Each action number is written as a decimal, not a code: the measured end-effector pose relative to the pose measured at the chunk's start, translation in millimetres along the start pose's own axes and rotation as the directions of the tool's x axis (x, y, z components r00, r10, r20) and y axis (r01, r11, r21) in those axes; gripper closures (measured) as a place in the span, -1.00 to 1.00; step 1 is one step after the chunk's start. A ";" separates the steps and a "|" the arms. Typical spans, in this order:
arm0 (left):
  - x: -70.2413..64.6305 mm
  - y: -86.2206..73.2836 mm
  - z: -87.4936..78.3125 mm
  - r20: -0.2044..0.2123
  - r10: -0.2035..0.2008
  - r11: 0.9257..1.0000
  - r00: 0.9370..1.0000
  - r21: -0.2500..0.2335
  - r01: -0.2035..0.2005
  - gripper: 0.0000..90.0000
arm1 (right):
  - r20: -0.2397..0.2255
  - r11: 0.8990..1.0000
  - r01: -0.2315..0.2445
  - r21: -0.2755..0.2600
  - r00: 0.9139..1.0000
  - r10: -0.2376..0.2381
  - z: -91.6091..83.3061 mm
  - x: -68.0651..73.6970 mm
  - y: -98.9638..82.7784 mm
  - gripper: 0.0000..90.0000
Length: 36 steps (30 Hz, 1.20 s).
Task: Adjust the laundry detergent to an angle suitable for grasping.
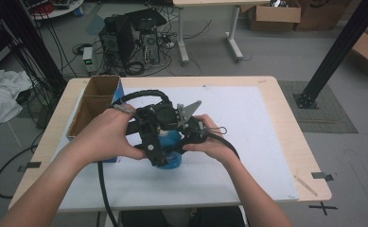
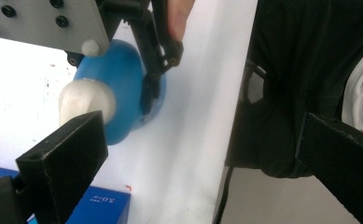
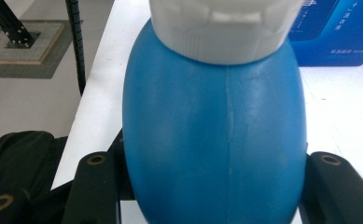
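A blue bottle (image 3: 216, 140) with a white cap (image 3: 226, 32) sits on the white mat near the table's middle, also seen as the bottle (image 1: 173, 152). My right gripper (image 3: 212, 191) is shut on its round body, one jaw on each side. In the left gripper view the same bottle (image 2: 121, 91) shows side-on with the cap (image 2: 83, 100) toward me and the right gripper's fingers (image 2: 153, 77) clamped on it. My left gripper (image 2: 202, 158) stands wide open; its left jaw is just short of the cap, touching nothing. Both hands meet over the bottle in the high view.
A blue carton (image 1: 109, 159) lies left of the bottle, also the carton (image 3: 338, 28). A two-part cardboard box (image 1: 96, 101) stands at the table's back left. The white mat (image 1: 252, 142) stretches to the right. The near table edge (image 2: 226, 140) and the person's dark clothing are close by.
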State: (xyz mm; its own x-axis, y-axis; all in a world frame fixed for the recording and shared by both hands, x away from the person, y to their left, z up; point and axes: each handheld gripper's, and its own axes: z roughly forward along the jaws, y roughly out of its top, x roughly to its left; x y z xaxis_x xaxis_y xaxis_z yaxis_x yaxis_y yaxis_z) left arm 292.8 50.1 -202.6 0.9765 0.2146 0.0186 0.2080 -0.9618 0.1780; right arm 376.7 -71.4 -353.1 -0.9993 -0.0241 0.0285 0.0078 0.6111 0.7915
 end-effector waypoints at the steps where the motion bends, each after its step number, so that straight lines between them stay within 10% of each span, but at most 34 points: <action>1: 0.4 0.3 -0.5 0.002 0.006 1.000 1.000 0.008 -0.006 -0.94 | -0.003 1.000 0.004 -0.001 1.000 -0.004 -0.1 -0.3 -0.3 -0.04; 23: 1.5 0.2 -0.3 0.001 -0.002 1.000 1.000 0.003 0.002 -0.94 | -0.024 0.998 -0.061 -0.008 0.998 0.061 -3.0 1.5 -3.0 -0.49; 36: 3.3 -3.1 -3.5 -0.002 -0.009 1.000 1.000 -0.004 0.009 -0.94 | 0.021 0.995 -0.096 0.031 0.995 0.095 -39.7 6.0 -9.7 -0.63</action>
State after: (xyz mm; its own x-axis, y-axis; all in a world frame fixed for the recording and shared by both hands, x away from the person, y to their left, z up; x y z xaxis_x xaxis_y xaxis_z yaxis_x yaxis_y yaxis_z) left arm 295.1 54.4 -199.7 0.9746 0.2233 0.0194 0.2162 -0.9592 0.1820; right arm 372.0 -108.9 -336.4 -0.9946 0.0504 0.0910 0.1023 0.6347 0.7660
